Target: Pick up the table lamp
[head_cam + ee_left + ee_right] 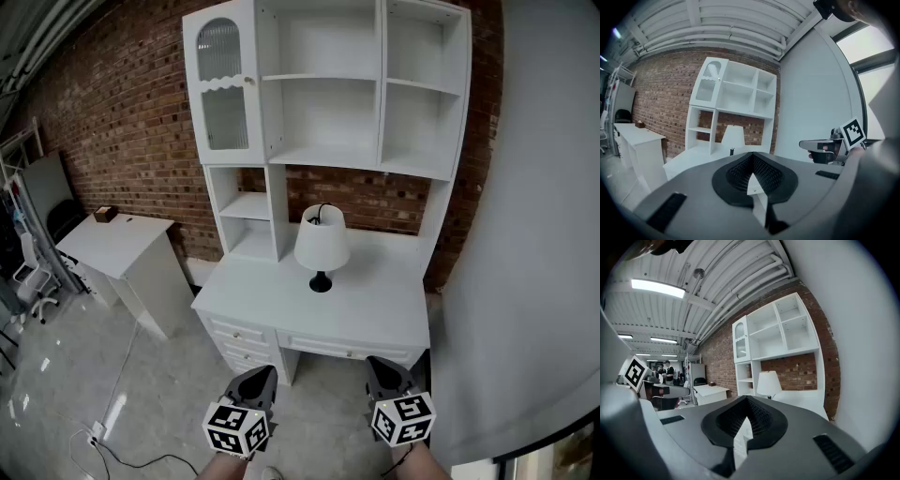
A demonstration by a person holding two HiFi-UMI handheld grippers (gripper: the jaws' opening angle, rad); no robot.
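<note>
1. The table lamp (322, 242) stands upright near the middle of the frame in the head view, on the top of the white desk (272, 302). It is towards the back of the desk and just right of the low shelf bay.
2. It has a white cone shade over a short black stem and a small round black base (321, 284). It looks light, though probably top-heavy, so expect it to tip if you nudge the shade.
3. The shade is likely thin and easy to dent. Take hold of the black stem just under the shade or low by the base, where it looks stiff and narrow enough for the jaws.
4. Your left gripper (259, 377) sits at the bottom of the frame, well short of the desk. Its jaws are closed together with nothing between them.
5. Your right gripper (384, 371) is beside it at the same distance, also fully closed and empty. In the right gripper view the lamp is just right of centre.
6. Either gripper has to be opened before you reach in.
7. The hutch (323, 89) rises behind the lamp against the brick wall (112, 122), so come in from the front.
</note>
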